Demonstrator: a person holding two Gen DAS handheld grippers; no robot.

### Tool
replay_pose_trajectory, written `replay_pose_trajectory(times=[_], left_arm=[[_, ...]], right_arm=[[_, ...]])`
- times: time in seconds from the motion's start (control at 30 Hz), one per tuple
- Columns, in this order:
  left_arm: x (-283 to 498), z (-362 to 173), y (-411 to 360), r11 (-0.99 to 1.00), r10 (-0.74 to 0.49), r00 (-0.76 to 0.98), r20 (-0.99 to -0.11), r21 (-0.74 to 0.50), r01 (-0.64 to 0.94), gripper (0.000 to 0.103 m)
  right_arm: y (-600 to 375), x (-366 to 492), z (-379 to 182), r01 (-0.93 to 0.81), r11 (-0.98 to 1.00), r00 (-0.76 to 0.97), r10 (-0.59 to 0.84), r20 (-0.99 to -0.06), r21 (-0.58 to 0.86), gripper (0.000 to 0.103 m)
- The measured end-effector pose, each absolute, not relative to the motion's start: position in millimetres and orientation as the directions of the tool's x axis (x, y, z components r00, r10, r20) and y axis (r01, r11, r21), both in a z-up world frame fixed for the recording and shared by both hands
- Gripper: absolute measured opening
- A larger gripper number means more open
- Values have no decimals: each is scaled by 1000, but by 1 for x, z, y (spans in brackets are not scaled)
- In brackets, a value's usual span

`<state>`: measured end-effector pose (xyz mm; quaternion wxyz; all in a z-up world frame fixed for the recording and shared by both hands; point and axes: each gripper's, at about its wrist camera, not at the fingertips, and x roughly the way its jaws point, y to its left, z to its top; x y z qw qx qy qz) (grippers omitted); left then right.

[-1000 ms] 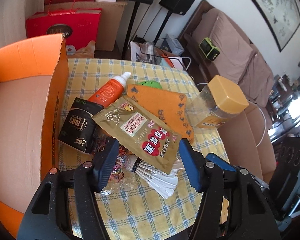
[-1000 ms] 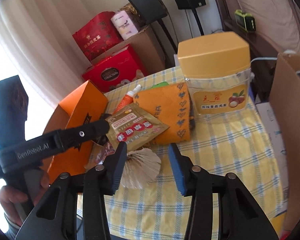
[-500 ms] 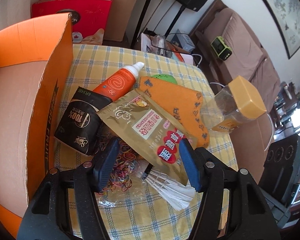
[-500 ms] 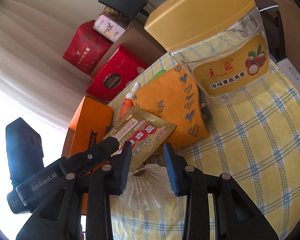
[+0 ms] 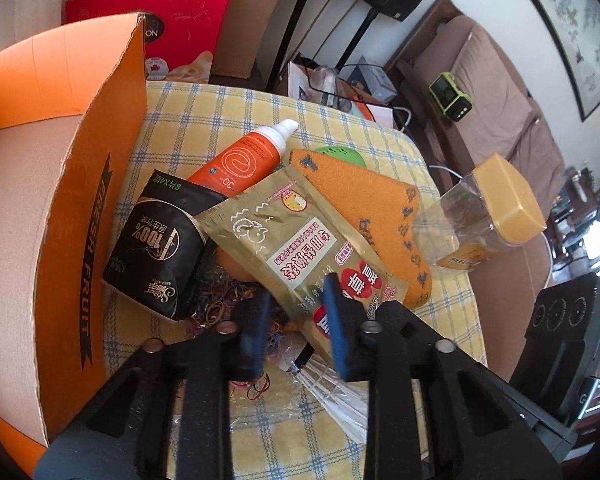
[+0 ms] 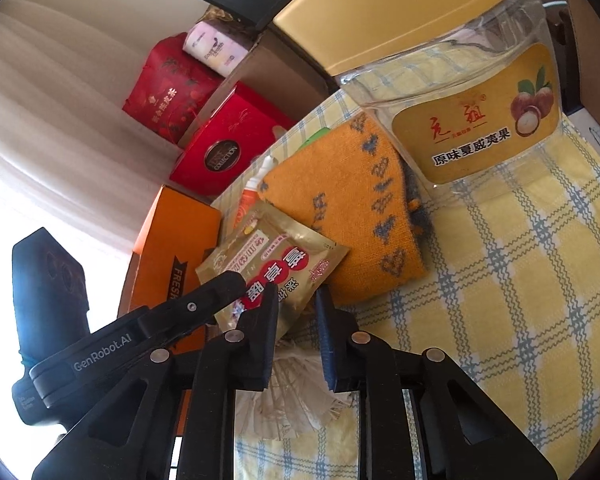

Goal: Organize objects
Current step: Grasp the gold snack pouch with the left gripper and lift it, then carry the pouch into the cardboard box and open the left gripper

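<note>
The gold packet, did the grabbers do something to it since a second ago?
Yes. Both grippers moved in and narrowed: the left gripper now straddles the gold packet's near edge, and the right gripper has come close beside it. The packet, orange bottle and jar haven't moved.

The shiny gold foil pouch hides most of a round orange thing, and whether the left gripper's blue pads pinch it is unclear.
</note>
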<state>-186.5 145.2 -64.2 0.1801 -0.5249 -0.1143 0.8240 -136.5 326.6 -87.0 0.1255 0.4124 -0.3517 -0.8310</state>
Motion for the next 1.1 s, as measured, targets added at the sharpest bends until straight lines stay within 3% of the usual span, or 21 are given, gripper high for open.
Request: replay_pose_trajectory(times=[0.27,0.73,1.1], left_arm=[[-181,-52,142,-894,448,-396,-802,-402,-197,12],[-140,4,104,-850,525,-463,-714,-464,-249,11],[-103,27,34,-868,483,-554,-678,-453,-202,11]], right_arm=[[322,-133,-78,-44,-748,-651,-481,-587,662,16],[295,-108,-8,96,-807,-696,-473,-540,583,16],[229,-99,16,243,-814,-642,-543,-542,528,16]])
